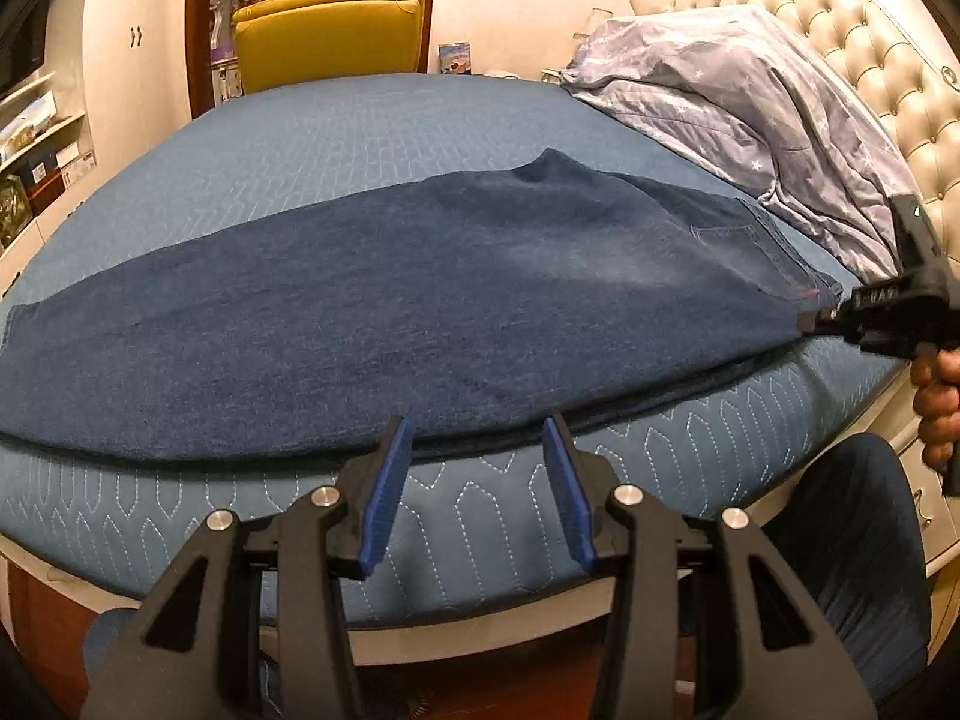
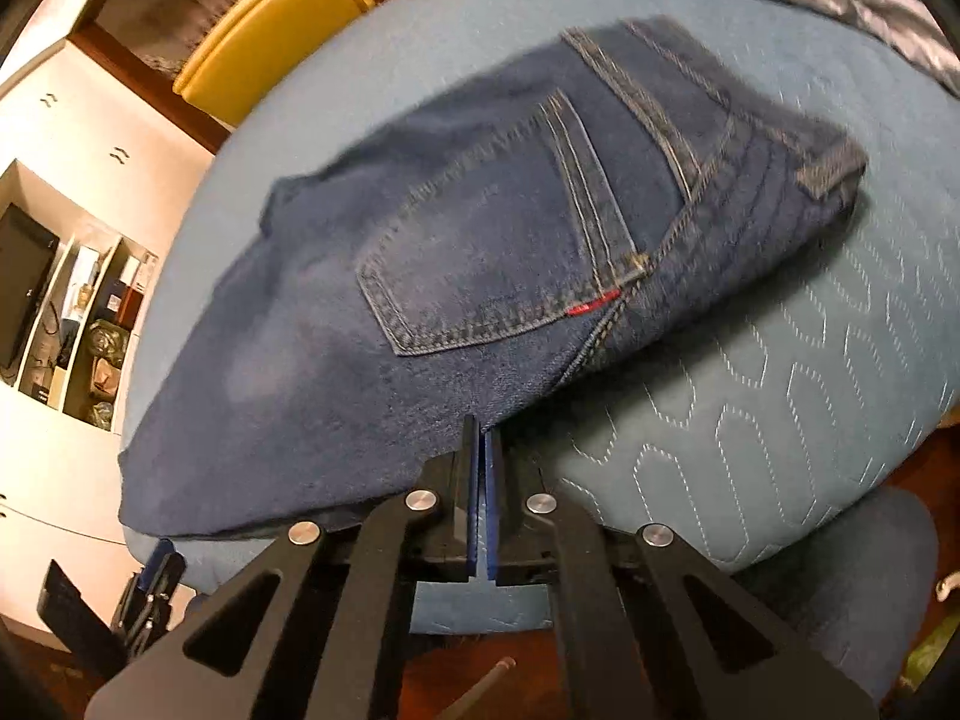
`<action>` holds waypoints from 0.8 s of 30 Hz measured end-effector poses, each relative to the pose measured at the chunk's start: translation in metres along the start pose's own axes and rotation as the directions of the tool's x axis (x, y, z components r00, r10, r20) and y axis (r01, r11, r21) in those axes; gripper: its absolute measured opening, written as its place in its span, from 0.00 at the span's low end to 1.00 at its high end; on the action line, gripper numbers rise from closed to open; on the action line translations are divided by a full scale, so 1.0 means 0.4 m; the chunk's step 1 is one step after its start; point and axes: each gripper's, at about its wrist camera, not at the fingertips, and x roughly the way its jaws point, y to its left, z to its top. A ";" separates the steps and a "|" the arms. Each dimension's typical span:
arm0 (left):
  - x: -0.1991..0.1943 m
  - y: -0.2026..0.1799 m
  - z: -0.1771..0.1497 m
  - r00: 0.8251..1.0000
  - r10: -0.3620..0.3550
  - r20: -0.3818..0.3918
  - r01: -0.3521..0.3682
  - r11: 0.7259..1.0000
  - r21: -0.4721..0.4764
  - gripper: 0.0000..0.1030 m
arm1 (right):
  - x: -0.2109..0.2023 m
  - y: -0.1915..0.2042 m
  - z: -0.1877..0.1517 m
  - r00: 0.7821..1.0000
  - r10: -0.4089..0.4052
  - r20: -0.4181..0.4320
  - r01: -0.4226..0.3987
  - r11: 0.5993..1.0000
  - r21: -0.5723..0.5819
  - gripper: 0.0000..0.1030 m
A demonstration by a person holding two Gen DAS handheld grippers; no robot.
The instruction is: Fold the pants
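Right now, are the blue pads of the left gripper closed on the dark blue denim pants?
No, the left gripper is open, its pads apart and empty just before the pants.

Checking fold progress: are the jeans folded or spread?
Folded once lengthwise: the jeans lie as one long strip, one back pocket up, not yet folded crosswise.

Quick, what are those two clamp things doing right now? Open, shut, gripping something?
Left gripper: open, nothing between its blue pads, hovering at the near edge of the jeans.
Right gripper: shut at the jeans' edge; whether it pinches denim cannot be told.
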 end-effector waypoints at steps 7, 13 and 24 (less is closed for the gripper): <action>0.020 0.054 -0.017 1.000 -0.003 -0.018 0.003 1.000 -0.008 0.45 | 0.024 0.021 -0.011 0.997 -0.080 -0.016 0.078 0.994 -0.082 0.01; 0.024 0.118 0.039 0.999 -0.003 0.035 0.007 0.995 -0.095 0.44 | 0.013 0.016 -0.031 0.989 -0.149 -0.012 0.146 0.981 -0.131 0.03; 0.078 0.175 -0.009 0.990 0.114 -0.080 -0.117 0.993 -0.032 0.49 | -0.032 0.275 0.205 0.936 -0.148 0.319 0.292 0.832 -0.472 0.65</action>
